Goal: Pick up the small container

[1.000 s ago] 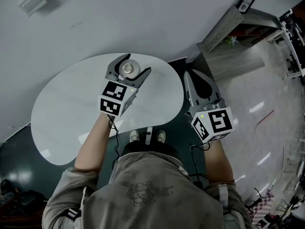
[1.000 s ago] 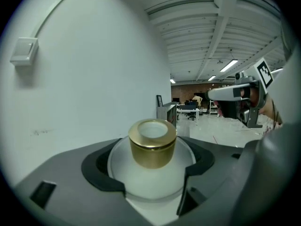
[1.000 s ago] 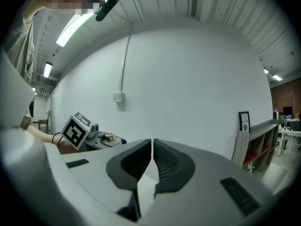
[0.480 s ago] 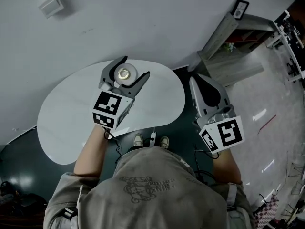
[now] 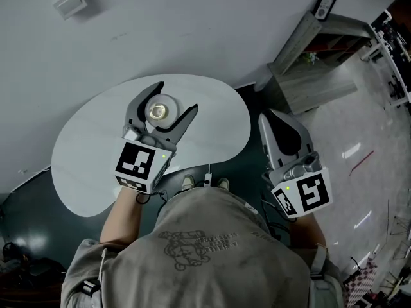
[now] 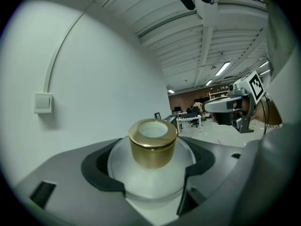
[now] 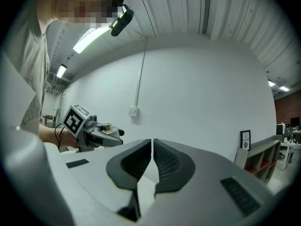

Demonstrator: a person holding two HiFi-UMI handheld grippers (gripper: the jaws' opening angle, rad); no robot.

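The small container [image 5: 157, 112] is a frosted white jar with a gold collar. It sits between the fingers of my left gripper [image 5: 174, 98], which is shut on its round body and holds it above the white table [image 5: 90, 153]. In the left gripper view the small container [image 6: 151, 147] fills the space between the dark pads [image 6: 101, 168], with only wall behind it. My right gripper [image 5: 272, 119] hangs off the table's right side over the dark floor. It is shut and empty, and its ribbed pads [image 7: 164, 161] nearly meet.
A wall switch box [image 5: 69, 0] is on the white wall behind the table. A grey shelf unit [image 5: 308, 63] stands at the right rear. The person's shoes [image 5: 202, 183] show below the table's near edge. The pale floor lies further right.
The left gripper has drawn back toward the person with the container in it, and it now looks larger and higher over the table. The right gripper has sunk slightly lower in the view.
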